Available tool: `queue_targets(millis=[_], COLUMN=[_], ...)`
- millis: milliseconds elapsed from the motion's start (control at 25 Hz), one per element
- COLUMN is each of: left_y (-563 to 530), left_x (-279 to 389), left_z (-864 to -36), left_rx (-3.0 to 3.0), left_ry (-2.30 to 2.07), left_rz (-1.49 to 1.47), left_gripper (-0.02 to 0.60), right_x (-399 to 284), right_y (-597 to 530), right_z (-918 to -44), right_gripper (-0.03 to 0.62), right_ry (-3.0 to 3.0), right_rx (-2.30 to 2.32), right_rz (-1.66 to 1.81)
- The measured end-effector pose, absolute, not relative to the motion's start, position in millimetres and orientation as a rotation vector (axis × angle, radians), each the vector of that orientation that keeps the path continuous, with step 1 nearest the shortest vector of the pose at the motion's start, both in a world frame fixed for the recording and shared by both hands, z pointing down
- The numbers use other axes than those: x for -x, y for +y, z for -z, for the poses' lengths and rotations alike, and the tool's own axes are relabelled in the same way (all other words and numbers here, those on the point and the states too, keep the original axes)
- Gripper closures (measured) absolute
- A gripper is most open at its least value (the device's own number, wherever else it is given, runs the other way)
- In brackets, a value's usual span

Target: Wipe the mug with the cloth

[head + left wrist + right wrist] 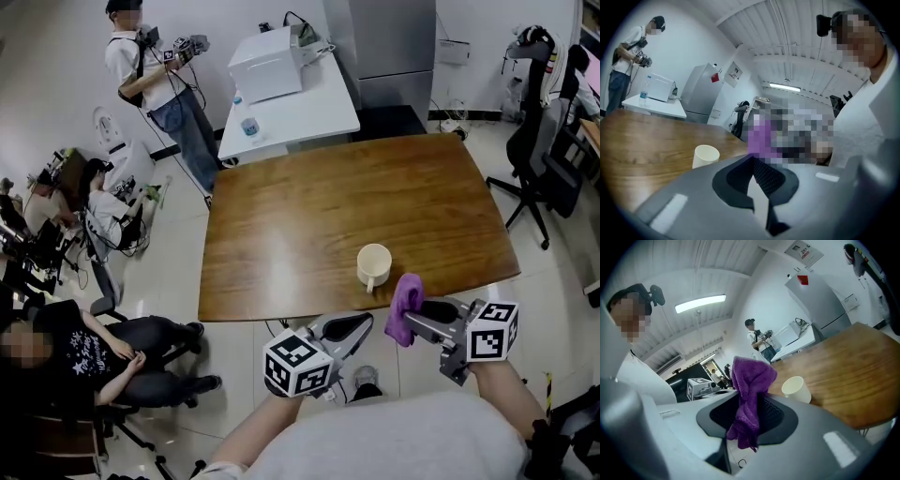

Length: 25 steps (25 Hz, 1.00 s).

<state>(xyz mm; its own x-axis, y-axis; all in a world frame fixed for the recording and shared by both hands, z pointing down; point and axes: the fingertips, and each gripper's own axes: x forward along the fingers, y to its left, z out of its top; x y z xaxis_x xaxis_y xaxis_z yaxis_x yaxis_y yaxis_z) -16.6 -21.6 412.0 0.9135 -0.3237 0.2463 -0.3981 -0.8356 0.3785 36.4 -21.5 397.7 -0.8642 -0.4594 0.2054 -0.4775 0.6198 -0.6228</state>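
Both the left gripper (359,325) and the right gripper (417,319) hover just short of the mug (373,265) in the head view; it stands upright on the table (281,234), apparently not yet wiped. Left gripper view: jaws pressed together, empty, near the mug. Right gripper view: jaws clamp the purple cloth (749,380), close beside the mug.

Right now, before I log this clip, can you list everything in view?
mug: one, cream, on the wooden table near its front edge
cloth: one, purple, clamped in the right gripper
wooden table: one, brown, centre
white table: one, behind, carrying a white box
office chair: one, black, far right
people: at least three, at left, one standing, two seated
left gripper: grey, shut, empty, off the table's front edge
right gripper: grey, shut on the cloth
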Motion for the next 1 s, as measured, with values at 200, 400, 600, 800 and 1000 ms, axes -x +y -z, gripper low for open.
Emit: queue_targets(millis=[200, 400, 600, 800, 1000], left_y=[-66, -95, -111, -124, -123], left_x=[22, 16, 9, 0, -9], left_z=[-426, -467, -510, -543, -552], left_rx=[-2.688, -2.617, -2.54, -2.491, -2.466], left_ry=[-0.526, -0.555, -0.586, -0.61, -0.588], left_rz=[-0.258, -0.325, -0.418, -0.486, -0.498], left_gripper=[0.576, 0.473, 0.451, 0.451, 0.451], right_x=[-34, -46, -54, -60, -65], right_y=[-57, -78, -96, -110, -115], right_z=[-411, -433, -447, -460, -468], right_gripper=[0.474, 0.474, 0.474, 0.474, 0.474], right_ry=[-2.756, -2.718, -2.689, -2.675, -2.664], right_rx=[-0.839, -0.849, -0.865, -0.882, -0.869], right_rz=[-1.128, -1.225, -1.326, -1.378, -1.428])
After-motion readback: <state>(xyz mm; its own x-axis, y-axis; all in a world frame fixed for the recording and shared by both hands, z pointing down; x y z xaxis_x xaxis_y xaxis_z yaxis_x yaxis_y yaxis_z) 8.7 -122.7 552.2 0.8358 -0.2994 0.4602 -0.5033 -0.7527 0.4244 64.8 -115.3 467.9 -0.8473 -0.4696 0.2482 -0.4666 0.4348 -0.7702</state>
